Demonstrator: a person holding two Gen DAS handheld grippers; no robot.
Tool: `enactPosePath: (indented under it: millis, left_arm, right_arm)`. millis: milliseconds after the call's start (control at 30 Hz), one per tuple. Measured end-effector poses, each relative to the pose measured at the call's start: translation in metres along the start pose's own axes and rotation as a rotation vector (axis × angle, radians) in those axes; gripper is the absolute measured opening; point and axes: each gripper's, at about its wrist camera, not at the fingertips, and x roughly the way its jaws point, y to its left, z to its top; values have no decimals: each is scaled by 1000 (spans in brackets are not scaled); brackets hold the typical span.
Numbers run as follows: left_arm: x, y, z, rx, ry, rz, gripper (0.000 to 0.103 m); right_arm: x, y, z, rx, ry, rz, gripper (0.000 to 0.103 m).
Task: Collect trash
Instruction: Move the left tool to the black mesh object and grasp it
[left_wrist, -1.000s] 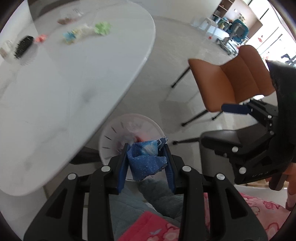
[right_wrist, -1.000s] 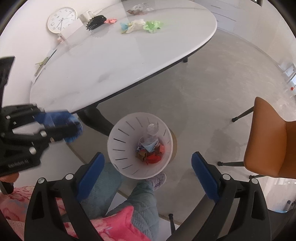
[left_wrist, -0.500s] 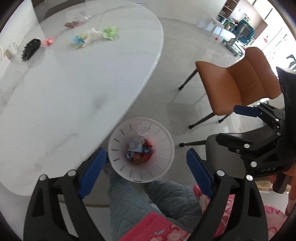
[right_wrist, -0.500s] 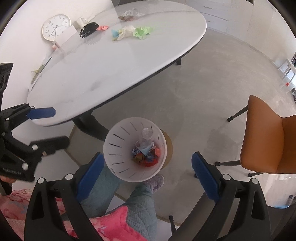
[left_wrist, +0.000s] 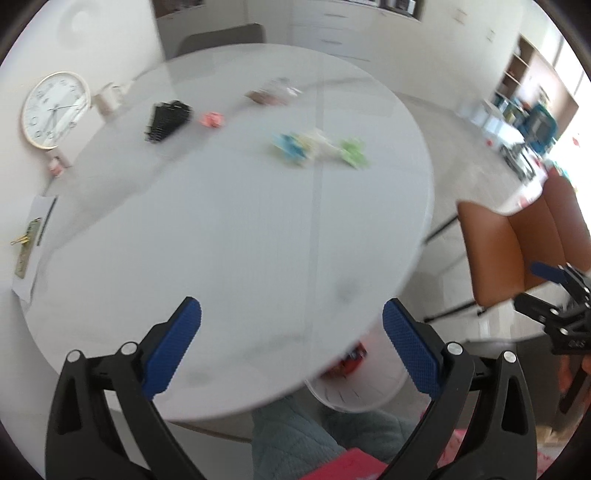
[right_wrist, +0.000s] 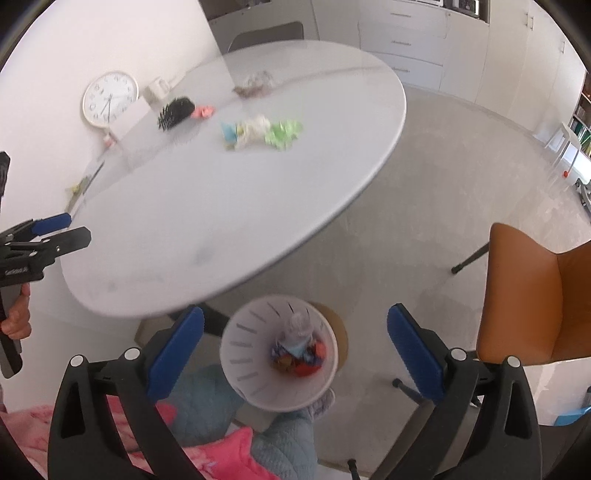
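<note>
Trash (right_wrist: 300, 355) inside white bin (right_wrist: 251, 384)

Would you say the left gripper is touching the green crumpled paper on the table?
Apart. In the left wrist view, the open left gripper hangs over the near table edge, with bare tabletop separating it from the green crumpled paper.

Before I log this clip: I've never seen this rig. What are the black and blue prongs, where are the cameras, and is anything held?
No robot here: a person holds a two-finger tool in each hand, with a camera looking along its blue-padded fingers. One picture looks along the left gripper, the other along the right gripper. Both are open and hold nothing. On the white table lie crumpled coloured scraps, a pink scrap and a black hairbrush. Below stands a white bin with trash in it.
</note>
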Motion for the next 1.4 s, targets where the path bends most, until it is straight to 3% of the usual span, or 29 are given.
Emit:
enactPosePath:
  millis: [333,700,1067,1400]
  left_arm:
    - [17,95,79,-29,-57,35,95]
    - [81,189,173,-91,-68,16,95]
    - [138,235,239,-142,-67,13,95]
    - [215,252,283,-210,-3,3,95]
  right_arm:
    - [31,67,100,25,-80,-22,101]
    - [90,137,208,45,-121,-45,101]
    - [147,165,279,59,-123,-68,101]
    - [195,145,325,125,-100,-101,101]
